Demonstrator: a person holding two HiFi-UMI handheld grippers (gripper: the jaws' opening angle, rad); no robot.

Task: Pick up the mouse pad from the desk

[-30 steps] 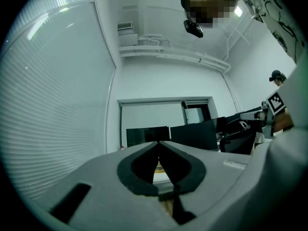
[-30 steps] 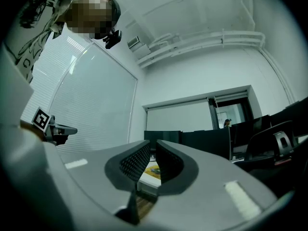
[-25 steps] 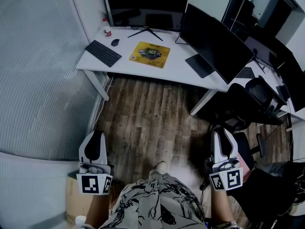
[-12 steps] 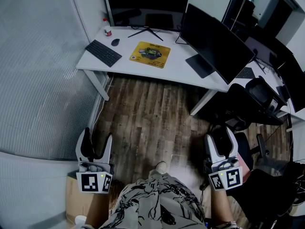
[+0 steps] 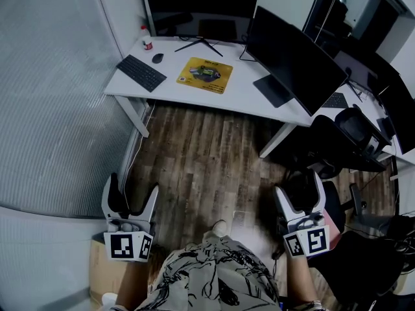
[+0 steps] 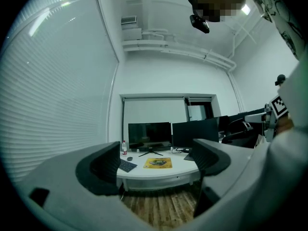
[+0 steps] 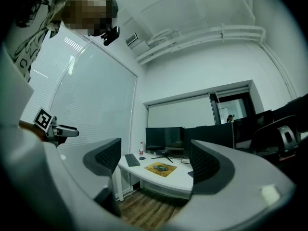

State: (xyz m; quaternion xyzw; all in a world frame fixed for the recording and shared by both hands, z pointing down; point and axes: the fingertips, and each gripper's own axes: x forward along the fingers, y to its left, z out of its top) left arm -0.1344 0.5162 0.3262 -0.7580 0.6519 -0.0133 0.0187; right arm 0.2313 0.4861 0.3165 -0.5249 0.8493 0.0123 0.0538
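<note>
Since a second ago, left gripper (image 5: pixel 131 194) and right gripper (image 5: pixel 298 190) have spread their fingers; both empty. Mouse pad (image 5: pixel 205 74) lies on the tabletop (image 5: pixel 241 94), well ahead, roughly between them, long axis crosswise.

The print on the yellow rectangular mouse pad (image 5: pixel 205 74) is too small to read, as is the label of the small red-and-white bottle (image 5: pixel 146 42) at the back corner of the white desk (image 5: pixel 246 89). The black monitor (image 5: pixel 295 57) hides the desk's right end. The person's patterned shirt (image 5: pixel 207 280) is cut off by the head view's bottom edge; a distant figure (image 7: pixel 230 118) in a doorway is too small to make out.
</note>
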